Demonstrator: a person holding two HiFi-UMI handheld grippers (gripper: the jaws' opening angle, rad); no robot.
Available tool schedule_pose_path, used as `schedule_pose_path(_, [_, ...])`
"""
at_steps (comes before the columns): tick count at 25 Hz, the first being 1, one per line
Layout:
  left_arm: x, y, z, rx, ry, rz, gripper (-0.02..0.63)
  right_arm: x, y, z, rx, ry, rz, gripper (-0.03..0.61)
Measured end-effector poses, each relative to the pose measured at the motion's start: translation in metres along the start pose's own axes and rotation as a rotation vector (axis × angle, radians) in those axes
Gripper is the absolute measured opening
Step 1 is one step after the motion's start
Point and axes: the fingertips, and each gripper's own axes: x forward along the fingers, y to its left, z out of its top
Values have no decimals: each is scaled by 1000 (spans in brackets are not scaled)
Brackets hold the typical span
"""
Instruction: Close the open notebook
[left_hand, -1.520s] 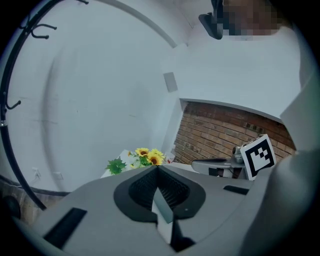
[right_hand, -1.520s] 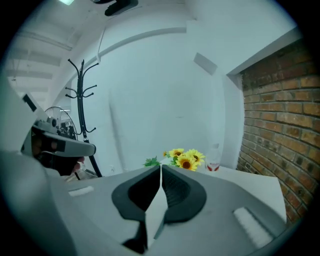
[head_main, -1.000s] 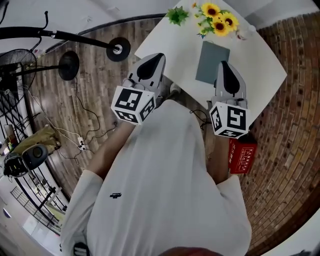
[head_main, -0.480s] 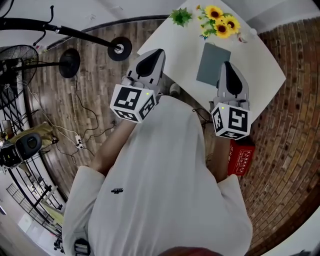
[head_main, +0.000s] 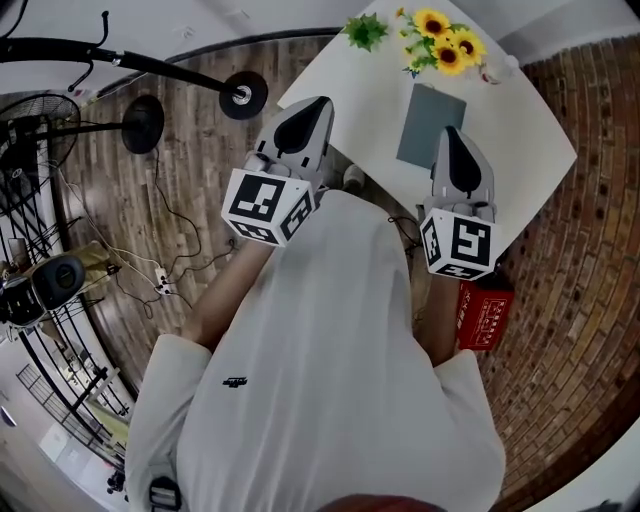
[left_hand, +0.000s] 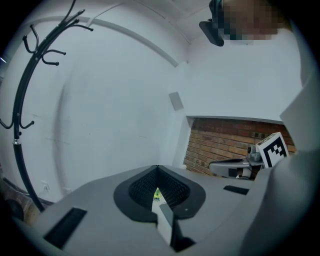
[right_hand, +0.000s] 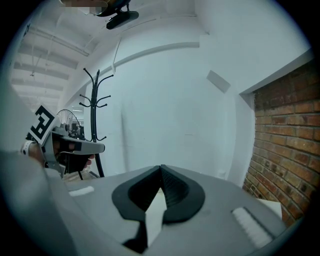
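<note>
Notebook (head_main: 430, 125): grey, apparently closed, flat on the white counter (head_main: 520, 130) near sunflowers (head_main: 445, 45).
Left gripper (head_main: 318, 105): fingers together, empty, at the counter's edge.
Right gripper (head_main: 452, 132): fingers together, empty, above the notebook's near edge.

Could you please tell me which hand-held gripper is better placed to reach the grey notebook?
Right. In the head view the right hand-held gripper points at the near corner of the grey notebook, while the left hand-held gripper sits off by the left edge of the table.
</note>
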Motion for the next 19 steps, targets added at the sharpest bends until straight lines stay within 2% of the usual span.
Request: schedule_pose_path(19, [3,7,-3,8,19,-1,9,9,0,-5,46,-8,-20,8])
